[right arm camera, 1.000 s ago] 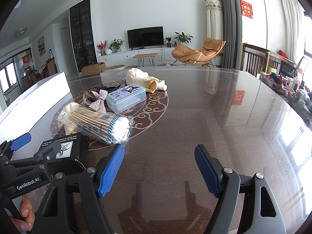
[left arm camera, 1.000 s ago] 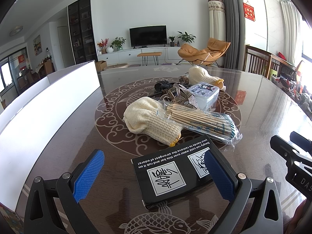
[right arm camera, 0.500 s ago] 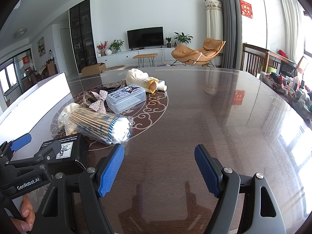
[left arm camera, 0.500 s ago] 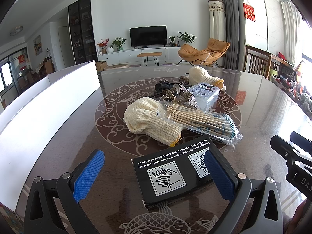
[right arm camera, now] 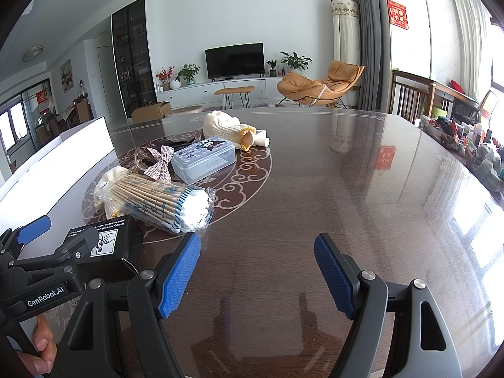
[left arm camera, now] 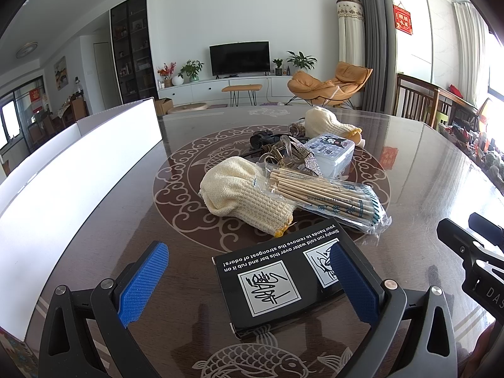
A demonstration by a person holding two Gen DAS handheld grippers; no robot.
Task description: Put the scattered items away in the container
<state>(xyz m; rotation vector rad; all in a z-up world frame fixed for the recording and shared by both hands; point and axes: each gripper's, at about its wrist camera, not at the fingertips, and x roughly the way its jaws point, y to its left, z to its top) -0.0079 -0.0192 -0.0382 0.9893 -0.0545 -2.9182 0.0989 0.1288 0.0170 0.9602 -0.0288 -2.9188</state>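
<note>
A black box (left arm camera: 277,275) with white printed squares lies on the dark table in front of me. My left gripper (left arm camera: 249,277) is open, its right finger over the box's right end, its left finger apart from it. Beyond lie a cream knit glove (left arm camera: 242,195), a bag of chopsticks (left arm camera: 327,195), a clear lidded box (left arm camera: 330,154), a sparkly bow (left arm camera: 299,154) and a second glove (left arm camera: 327,124). The white container (left arm camera: 72,170) stands along the left. My right gripper (right arm camera: 256,275) is open and empty over bare table, right of the black box (right arm camera: 110,245).
The round glossy table (right arm camera: 346,189) stretches wide to the right. The left gripper (right arm camera: 34,271) shows at the right wrist view's lower left. Clutter (right arm camera: 466,138) sits past the table's far right edge. Chairs and a TV stand in the room behind.
</note>
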